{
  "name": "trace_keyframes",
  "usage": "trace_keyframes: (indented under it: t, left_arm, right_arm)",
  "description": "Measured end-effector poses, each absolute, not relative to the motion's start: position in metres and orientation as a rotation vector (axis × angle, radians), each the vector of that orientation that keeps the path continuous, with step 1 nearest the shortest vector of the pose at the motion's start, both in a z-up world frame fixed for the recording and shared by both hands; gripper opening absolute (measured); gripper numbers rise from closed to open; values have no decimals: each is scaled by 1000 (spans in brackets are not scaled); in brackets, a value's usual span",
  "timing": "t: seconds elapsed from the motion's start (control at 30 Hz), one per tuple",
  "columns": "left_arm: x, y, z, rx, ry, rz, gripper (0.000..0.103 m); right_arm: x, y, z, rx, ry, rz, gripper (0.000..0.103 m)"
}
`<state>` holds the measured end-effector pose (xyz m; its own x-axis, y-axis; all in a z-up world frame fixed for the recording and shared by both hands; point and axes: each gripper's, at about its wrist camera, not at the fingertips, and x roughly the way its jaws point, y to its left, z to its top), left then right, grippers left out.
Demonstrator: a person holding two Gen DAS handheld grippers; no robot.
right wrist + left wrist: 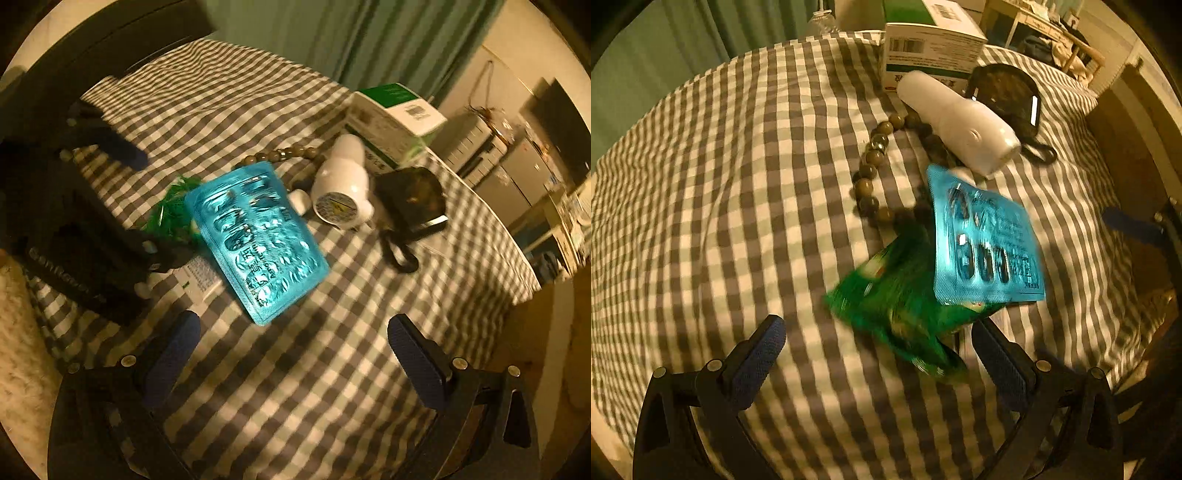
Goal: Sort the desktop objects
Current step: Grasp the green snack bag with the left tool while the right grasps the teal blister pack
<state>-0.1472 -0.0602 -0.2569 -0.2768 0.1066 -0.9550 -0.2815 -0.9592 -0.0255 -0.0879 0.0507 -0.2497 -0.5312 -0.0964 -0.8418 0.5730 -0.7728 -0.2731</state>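
Both tongs are standing spread wide with nothing between the pads. Left tongs (877, 341) are hovering just short of a green foil sachet (897, 295) that is smearing with motion blur, print unreadable. A blue blister pack (984, 240) is sitting tilted on top of the sachet's far right part, covering that part. In the right wrist view the right tongs (293, 338) are hanging over bare checked cloth, the blister pack (258, 240) just ahead of them, only a frayed green corner of the sachet (173, 212) poking out at its left.

A white plastic bottle (960, 122) is lying on its side beyond the blister pack, its labelled base (337, 208) facing the right camera, label text too small to read. A string of olive beads (873, 158) is curving past the bottle, its far end disappearing under it. A small white cap-like piece (300, 201) is lying beside the bottle, partly hidden. A black pouch with a cord loop (412, 201) is lying right of the bottle. A white and green carton (932, 48) is standing at the far edge, top cut off in the left view.

Everything is resting on the worktop (720, 184) with its grey-white gingham cloth. The left device body (81, 229) is filling the left side of the right view, blocking a white printed leaflet (199, 275) partly.
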Motion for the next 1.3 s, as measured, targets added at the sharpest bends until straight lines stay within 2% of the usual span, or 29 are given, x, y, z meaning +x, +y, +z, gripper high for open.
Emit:
trace_keyframes:
  t: [0.2,0.33,0.37,0.4,0.47,0.57,0.67,0.77,0.8,0.87,1.03,1.3]
  left_arm:
    - [-165,-64,-260,-1649,168,2375,103]
    - [-171,-68,-262,-1665,156,2402,94]
    - [-171,-69,-261,-1665,149,2411,88]
    - [-170,-70,-258,-1669,146,2413,85]
    - [-168,-71,-255,-1686,141,2411,77]
    - [-164,-69,-254,-1724,151,2389,76]
    - [-156,-68,-258,-1773,98,2355,76]
    - [-144,-69,-263,-1805,66,2324,75]
    - [-140,-70,-263,-1817,36,2305,71]
    - [-111,-85,-271,-1816,12,2294,46]
    - [-93,-90,-266,-1781,-27,2284,40]
    - [-62,-97,-235,-1625,-56,2367,39]
  right_arm:
    - [-111,46,-261,1200,718,-2345,96]
    - [-128,51,-259,1158,593,-2382,96]
    - [-130,51,-259,1154,569,-2381,94]
    - [-132,52,-260,1156,535,-2379,92]
    - [-132,55,-261,1157,436,-2362,73]
    - [-128,57,-256,1136,408,-2370,54]
    - [-122,55,-252,1123,429,-2369,40]
    - [-119,60,-246,1113,368,-2392,29]
    - [-118,62,-244,1108,351,-2400,27]
    - [-116,68,-238,1104,295,-2417,23]
    - [-112,79,-227,1087,229,-2464,15]
    - [-94,104,-203,1034,70,-2555,7]
